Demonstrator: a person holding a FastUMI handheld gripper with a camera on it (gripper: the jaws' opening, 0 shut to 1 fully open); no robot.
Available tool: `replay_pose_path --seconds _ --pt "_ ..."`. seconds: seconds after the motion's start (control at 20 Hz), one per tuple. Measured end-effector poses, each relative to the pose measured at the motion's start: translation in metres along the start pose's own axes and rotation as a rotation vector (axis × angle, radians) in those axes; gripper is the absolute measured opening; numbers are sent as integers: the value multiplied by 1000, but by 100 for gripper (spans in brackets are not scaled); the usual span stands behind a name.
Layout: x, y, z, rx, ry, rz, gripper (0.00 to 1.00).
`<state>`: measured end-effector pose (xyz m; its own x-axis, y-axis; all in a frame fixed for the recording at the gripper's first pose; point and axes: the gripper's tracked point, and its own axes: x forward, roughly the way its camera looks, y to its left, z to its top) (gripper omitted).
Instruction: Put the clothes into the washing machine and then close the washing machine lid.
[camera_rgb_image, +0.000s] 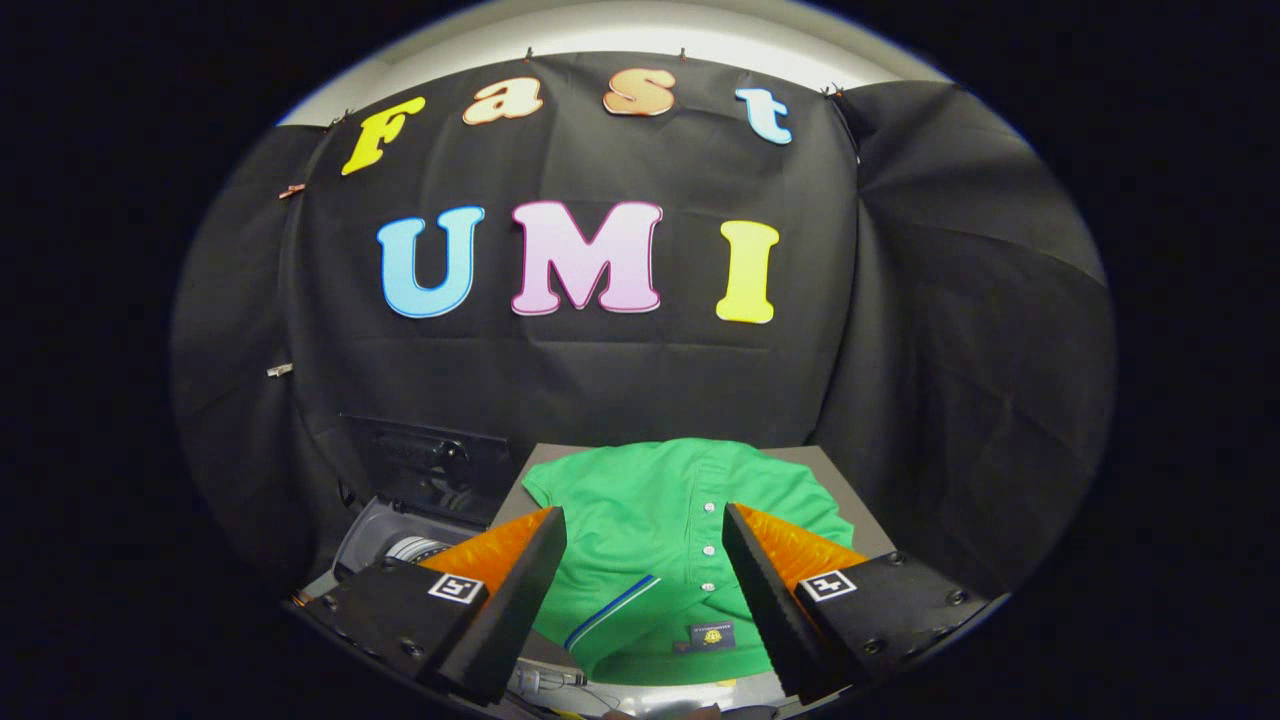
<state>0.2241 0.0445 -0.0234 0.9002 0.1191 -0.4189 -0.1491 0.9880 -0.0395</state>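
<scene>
Fingers (540, 570) of the gripper (645, 590) stand wide apart, holding nothing; the green shirt (660, 540) lies flat between and just beyond them on a grey surface (850, 490). Beside the left finger, the washing machine (400, 530) gapes, lid (430, 460) up. Loading and closing both remain undone.

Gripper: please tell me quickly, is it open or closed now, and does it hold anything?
Gripper: open, holding nothing; its fingers are spread above the green shirt, which lies flat between them.
</scene>
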Motion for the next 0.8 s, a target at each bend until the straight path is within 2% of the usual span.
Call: replay_pose_path --seconds 0.2,0.55,0.65,0.75,0.8 --pt "44 -10 -17 -11 105 -32 99" --pt "88 -58 -46 -15 229 -149 99" --pt "96 -58 -66 -1 289 -121 99" --pt "98 -51 -66 66 270 -68 99" --pt "98 -48 -62 62 248 -59 79"
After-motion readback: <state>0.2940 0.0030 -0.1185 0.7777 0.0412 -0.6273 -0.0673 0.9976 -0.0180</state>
